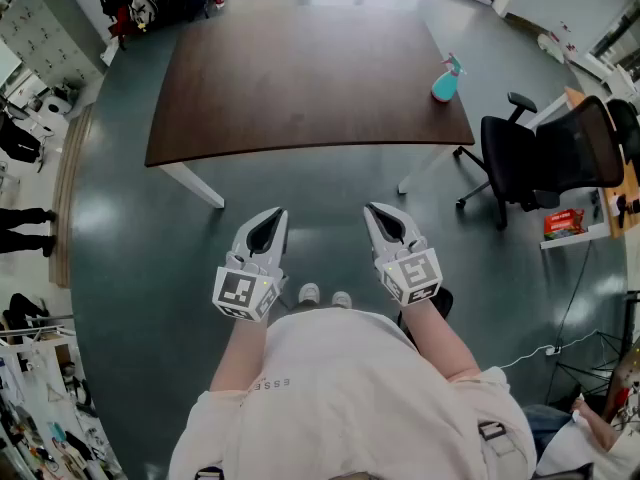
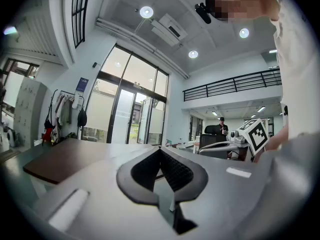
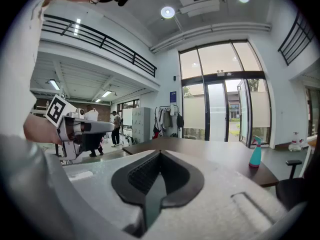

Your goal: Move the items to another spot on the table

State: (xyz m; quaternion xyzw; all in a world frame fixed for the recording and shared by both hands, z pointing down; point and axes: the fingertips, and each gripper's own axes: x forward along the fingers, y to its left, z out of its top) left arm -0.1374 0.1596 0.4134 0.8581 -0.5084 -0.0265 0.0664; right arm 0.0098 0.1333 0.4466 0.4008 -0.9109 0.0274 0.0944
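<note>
Two tools are held side by side in front of the person, over the floor and short of the table [image 1: 300, 78]. From above, the left tool [image 1: 272, 215] and the right tool [image 1: 377, 211] point toward the table's near edge, and the person's shoes [image 1: 325, 295] show between them. Each tool's own view settles its state: both are clenched, tips pressed together, with nothing caught between them.

One bottle [image 1: 446, 80], teal with a spray head, stands upright at the table's right edge, well apart from both tools. The right gripper view picks it up too, off to the right of the closed jaws, with tall glass doors [image 3: 220, 109] behind. The left gripper view misses the bottle. It takes in only the table's left end, a coat rack [image 2: 62, 114] by the wall, and the right tool's marker cube at its right side. The right gripper view likewise shows the left tool with its cube at its left side, and people [image 3: 116, 129] standing near lockers beyond.

Only the head view shows the black office chair [image 1: 545, 158], just right of the table.
</note>
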